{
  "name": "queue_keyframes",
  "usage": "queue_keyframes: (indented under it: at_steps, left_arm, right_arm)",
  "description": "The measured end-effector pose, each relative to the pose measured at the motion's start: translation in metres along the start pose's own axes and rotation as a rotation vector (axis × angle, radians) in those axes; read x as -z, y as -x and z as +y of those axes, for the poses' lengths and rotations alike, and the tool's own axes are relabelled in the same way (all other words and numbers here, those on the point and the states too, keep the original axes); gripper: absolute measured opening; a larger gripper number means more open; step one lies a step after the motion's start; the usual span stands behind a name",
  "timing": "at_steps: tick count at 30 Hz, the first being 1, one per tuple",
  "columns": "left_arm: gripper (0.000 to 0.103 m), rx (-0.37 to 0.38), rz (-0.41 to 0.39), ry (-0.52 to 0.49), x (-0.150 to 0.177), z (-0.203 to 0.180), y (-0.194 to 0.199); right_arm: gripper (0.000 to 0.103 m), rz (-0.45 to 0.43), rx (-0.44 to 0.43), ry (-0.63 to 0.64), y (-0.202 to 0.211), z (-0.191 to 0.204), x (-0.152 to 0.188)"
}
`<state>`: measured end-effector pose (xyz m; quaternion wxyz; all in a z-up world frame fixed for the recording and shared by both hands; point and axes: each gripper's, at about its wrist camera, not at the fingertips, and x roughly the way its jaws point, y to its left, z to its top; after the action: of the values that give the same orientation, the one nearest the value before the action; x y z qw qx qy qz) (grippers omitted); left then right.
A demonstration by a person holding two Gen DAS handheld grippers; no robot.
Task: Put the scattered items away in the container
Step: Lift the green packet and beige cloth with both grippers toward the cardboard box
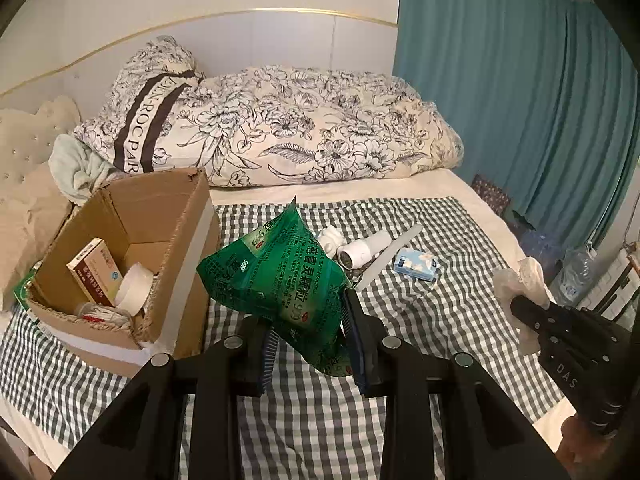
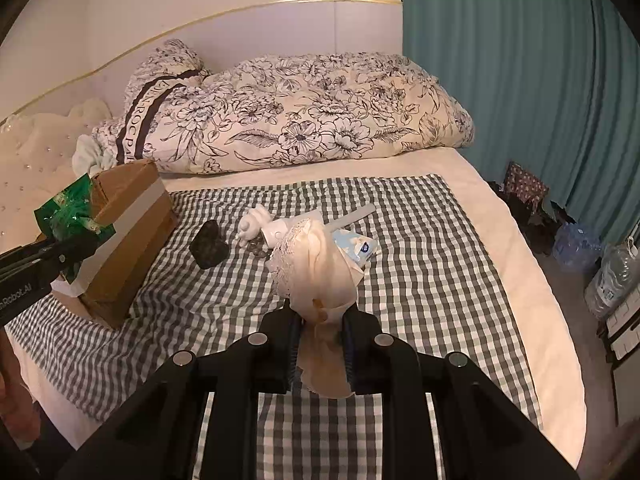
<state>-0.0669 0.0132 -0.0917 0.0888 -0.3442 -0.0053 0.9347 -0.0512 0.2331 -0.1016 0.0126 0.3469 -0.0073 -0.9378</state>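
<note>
A green bag is pinched in the left tool and held up in the air, just beside the open cardboard box. A cream lacy cloth is pinched in the right tool and held above the checked blanket. A small red and white box and a white roll are seen inside the cardboard box. A white toy, a white tube, a blue tissue pack and a dark lump are left lying on the blanket. A flowery quilt is piled behind them on the bed.
</note>
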Motion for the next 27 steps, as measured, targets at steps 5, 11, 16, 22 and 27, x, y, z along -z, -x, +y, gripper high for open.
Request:
queue_keyframes:
  at_steps: [5, 11, 16, 22, 27]
  left_arm:
    - [0.031, -0.002, -0.023, 0.003, 0.000, 0.004, 0.016]
    - [0.031, -0.007, -0.042, 0.008, -0.001, 0.013, 0.029]
    - [0.031, -0.018, -0.060, 0.016, -0.004, 0.023, 0.039]
    - [0.031, -0.034, -0.080, 0.032, -0.008, 0.039, 0.050]
    - [0.031, -0.058, -0.096, 0.045, -0.013, 0.057, 0.056]
  right_arm:
    - [0.018, -0.017, -0.004, 0.006, 0.013, 0.006, 0.000]
    - [0.018, -0.038, -0.007, 0.013, 0.026, 0.013, -0.002]
    - [0.018, -0.050, -0.011, 0.022, 0.032, 0.023, -0.004]
    - [0.018, -0.060, -0.017, 0.038, 0.036, 0.036, -0.011]
    - [0.018, -0.079, -0.034, 0.060, 0.041, 0.048, -0.023]
